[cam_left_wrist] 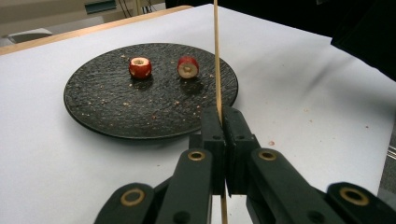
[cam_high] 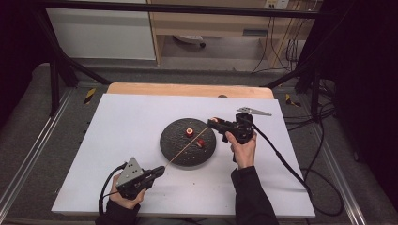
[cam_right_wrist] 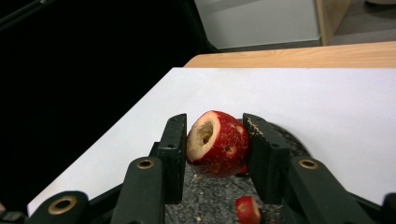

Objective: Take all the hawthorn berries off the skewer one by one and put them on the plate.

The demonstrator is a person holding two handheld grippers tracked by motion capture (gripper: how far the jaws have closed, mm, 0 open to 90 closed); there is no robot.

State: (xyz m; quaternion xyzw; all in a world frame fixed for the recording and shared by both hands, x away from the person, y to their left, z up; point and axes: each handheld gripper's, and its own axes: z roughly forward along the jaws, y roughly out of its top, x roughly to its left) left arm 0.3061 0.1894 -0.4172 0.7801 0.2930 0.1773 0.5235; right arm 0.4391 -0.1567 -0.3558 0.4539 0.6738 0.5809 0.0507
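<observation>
A dark round plate (cam_high: 176, 150) sits mid-table with two small red cored fruits (cam_high: 189, 132) (cam_high: 201, 143) on it. My left gripper (cam_high: 159, 171), at the near left, is shut on a thin wooden skewer (cam_high: 185, 149) that slants out over the plate. In the left gripper view the pads (cam_left_wrist: 212, 128) clamp the skewer (cam_left_wrist: 216, 56), with both fruits (cam_left_wrist: 140, 67) (cam_left_wrist: 188, 67) beyond on the plate (cam_left_wrist: 116, 109). My right gripper (cam_high: 213, 123) hovers at the plate's far right edge, shut on a third red cored fruit (cam_right_wrist: 219, 142), its hollow end facing left in the right gripper view.
A white sheet (cam_high: 117, 140) covers the table, and a wooden edge (cam_high: 187, 89) shows at the back. Crumbs dot the plate. In the right gripper view another red fruit (cam_right_wrist: 247, 210) lies on the plate (cam_right_wrist: 205, 200) below the jaws. Cables trail off to the right.
</observation>
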